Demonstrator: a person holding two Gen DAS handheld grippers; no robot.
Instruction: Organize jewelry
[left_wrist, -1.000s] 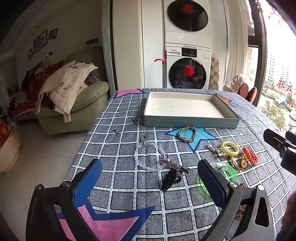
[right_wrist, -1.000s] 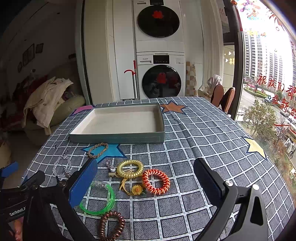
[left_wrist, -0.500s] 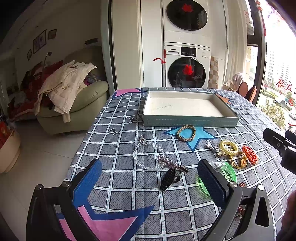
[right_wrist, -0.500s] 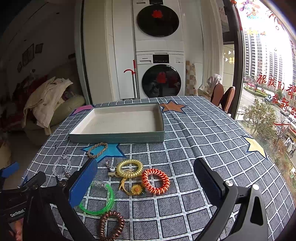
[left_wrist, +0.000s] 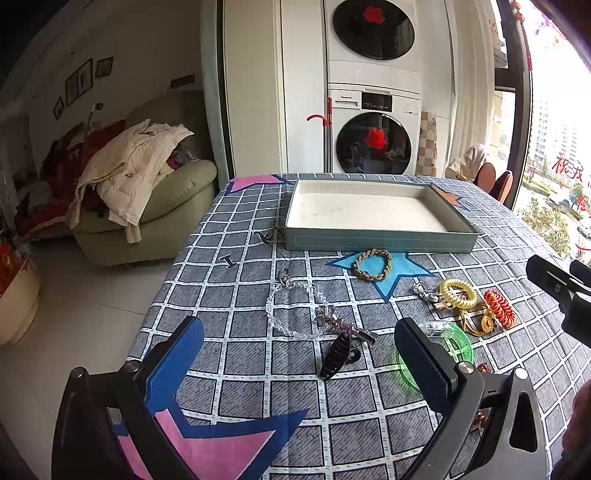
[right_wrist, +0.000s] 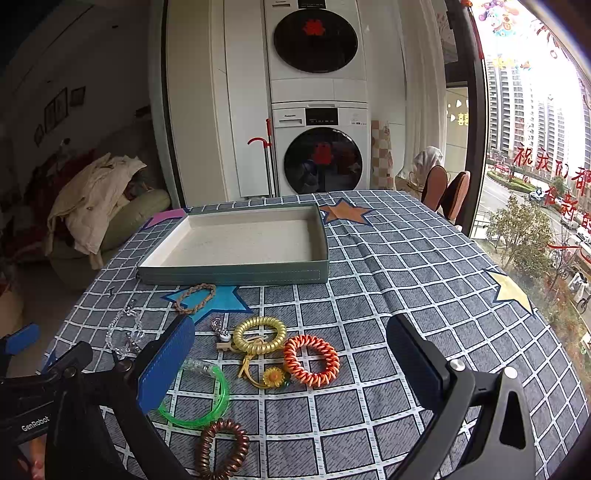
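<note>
**Left wrist view: fingers spread above the jewelry, nothing picked yet**

Left wrist view: the left gripper (left_wrist: 299, 362) hovers, fingers spread and empty, barely shifted from a second ago, so no sorting has begun. A black clip (left_wrist: 337, 355) lies between them, long axis pointing away toward the tray (left_wrist: 376, 242).

Right wrist view: the right gripper (right_wrist: 291, 363), fingers also spread, frames an orange coil (right_wrist: 311, 360) lying flat on the desk (right_wrist: 424, 280).
</note>
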